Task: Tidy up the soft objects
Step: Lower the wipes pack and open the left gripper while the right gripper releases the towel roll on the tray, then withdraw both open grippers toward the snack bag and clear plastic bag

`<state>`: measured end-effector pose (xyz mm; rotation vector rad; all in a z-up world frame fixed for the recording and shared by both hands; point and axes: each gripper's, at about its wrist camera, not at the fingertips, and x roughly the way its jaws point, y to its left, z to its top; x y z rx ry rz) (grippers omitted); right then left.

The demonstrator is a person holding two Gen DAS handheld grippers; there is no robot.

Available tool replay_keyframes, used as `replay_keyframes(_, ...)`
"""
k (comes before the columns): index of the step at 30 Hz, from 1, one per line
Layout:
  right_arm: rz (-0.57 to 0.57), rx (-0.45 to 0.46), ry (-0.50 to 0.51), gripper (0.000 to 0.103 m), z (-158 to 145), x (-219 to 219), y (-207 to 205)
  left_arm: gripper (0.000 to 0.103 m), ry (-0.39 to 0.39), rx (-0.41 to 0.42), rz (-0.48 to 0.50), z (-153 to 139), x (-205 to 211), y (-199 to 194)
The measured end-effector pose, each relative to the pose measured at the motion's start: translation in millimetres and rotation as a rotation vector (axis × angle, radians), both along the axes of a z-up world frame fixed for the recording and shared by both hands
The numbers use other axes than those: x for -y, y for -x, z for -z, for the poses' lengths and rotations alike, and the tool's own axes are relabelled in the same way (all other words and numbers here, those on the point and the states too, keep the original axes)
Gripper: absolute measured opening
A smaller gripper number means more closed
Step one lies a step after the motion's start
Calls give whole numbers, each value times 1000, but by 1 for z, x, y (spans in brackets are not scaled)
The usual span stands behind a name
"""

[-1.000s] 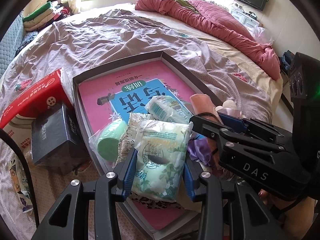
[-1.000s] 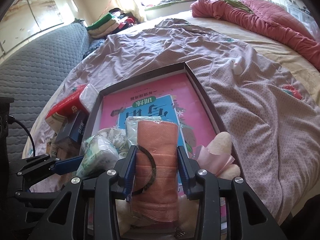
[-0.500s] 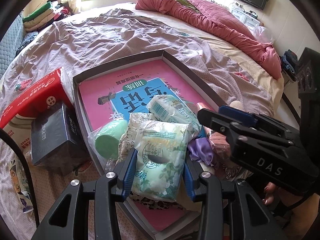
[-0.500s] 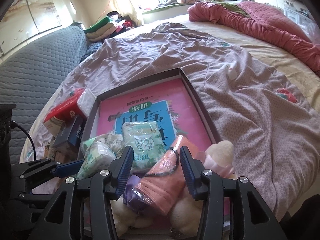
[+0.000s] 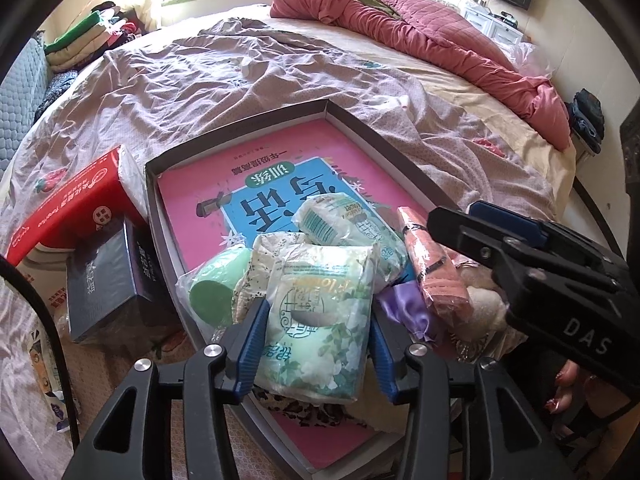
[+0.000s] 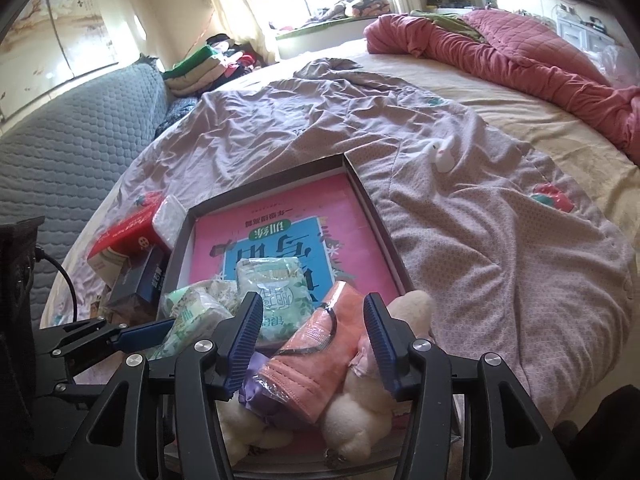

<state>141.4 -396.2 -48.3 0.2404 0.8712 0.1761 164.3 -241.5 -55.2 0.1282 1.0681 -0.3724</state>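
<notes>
Both hand-held grippers just opening—left [image 5: 316,340] straddling tissue pack [image 5: 320,320], right [image 6: 314,340] over freed pink cloth [image 6: 316,344].

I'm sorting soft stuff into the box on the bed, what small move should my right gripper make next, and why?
Probably lift the right gripper straight back. Its jaws have just been opening, and the rolled pink towel between them already lies in the box against the plush toy, with neither pad clearly pressing it.

plush toy [image 6: 360,420] half hidden under pink cloth roll [image 6: 316,354], tray [image 5: 400,172] near edge cut off
</notes>
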Motion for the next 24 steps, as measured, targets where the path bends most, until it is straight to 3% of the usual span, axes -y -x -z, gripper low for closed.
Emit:
replay_keyframes(8,9,16,0,55,-7,1,4,62,-8,27,0,-9,0,3)
replay_keyframes(10,18,25,10,65,-12,1,6,64,-3,32,-3,-14,-2,4)
replay_keyframes(14,33,47,5,67,-21,2,9,67,22,55,-13,-27,-10,10)
replay_keyframes(24,-47,100,32,72,-49,-35,20,71,46,120,-149,-69,-85,34)
